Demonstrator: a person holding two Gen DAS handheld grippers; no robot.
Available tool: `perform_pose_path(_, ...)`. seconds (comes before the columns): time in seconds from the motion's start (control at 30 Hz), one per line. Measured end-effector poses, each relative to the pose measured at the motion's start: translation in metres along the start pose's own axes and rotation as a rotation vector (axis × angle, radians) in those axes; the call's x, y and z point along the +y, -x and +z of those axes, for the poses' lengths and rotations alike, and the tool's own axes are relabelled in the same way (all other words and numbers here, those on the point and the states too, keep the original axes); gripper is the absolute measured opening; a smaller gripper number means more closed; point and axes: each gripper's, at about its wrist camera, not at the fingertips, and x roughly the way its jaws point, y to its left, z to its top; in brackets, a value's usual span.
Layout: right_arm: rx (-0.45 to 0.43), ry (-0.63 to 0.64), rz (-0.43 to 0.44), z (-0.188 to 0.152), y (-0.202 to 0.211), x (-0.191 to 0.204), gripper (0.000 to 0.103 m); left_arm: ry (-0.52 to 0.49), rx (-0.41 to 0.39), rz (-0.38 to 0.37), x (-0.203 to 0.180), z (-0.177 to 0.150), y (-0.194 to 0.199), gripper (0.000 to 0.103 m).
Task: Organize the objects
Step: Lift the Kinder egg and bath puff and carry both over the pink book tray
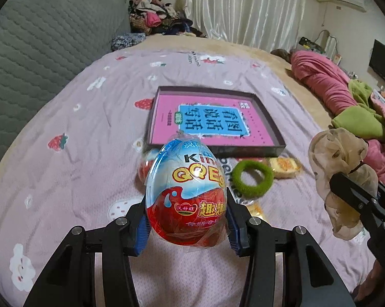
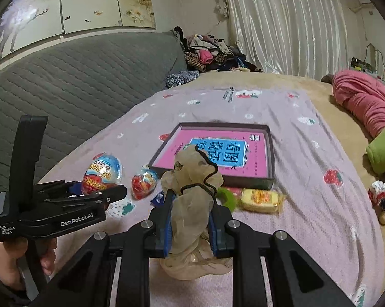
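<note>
My left gripper (image 1: pixel 186 220) is shut on a big foil-wrapped toy egg (image 1: pixel 186 192), red below and blue-white above, held upright over the bed. From the right wrist view the same egg (image 2: pixel 101 170) sits in the left gripper (image 2: pixel 100 192) at the left. My right gripper (image 2: pixel 190 220) is shut on a bunched beige sheer scrunchie (image 2: pixel 192 192) with a black cord; in the left wrist view that scrunchie (image 1: pixel 338 163) hangs at the right. Ahead lies a dark shallow box (image 1: pixel 256 151) (image 2: pixel 269 153) with a pink book inside.
On the lilac strawberry-print sheet (image 2: pixel 307 204) lie a smaller toy egg (image 2: pixel 144 181), a green hair ring (image 1: pixel 252 177), a yellow wrapped snack (image 2: pixel 260 199) and a small doll (image 2: pixel 383 199). A grey quilted headboard (image 2: pixel 77 89) rises at the left; pink and green bedding (image 1: pixel 333 89) piles at the right.
</note>
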Motion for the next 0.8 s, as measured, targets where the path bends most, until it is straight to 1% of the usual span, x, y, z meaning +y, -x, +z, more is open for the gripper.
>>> perform_pose_path(0.2, -0.009, -0.015, 0.001, 0.011, 0.000, -0.002, 0.023, -0.016, -0.016, 0.000, -0.010, 0.015, 0.001, 0.051)
perform_pose_path(0.3, -0.021, -0.012, -0.022, 0.017, 0.003, -0.003, 0.023, -0.024, -0.023, -0.001, -0.015, 0.021, 0.002, 0.051)
perform_pose_path(0.4, -0.027, -0.026, -0.015, 0.022, 0.003, -0.007, 0.023, -0.030, -0.026, 0.001, -0.018, 0.027, 0.001, 0.051)
perform_pose_path(0.5, -0.030, -0.018, -0.034, 0.028, 0.003, -0.009, 0.023, -0.025, -0.030, 0.006, -0.019, 0.035, -0.001, 0.051)
perform_pose_path(0.8, -0.030, -0.021, -0.049, 0.053, -0.009, -0.018, 0.023, -0.036, -0.061, 0.033, -0.022, 0.070, -0.005, 0.051)
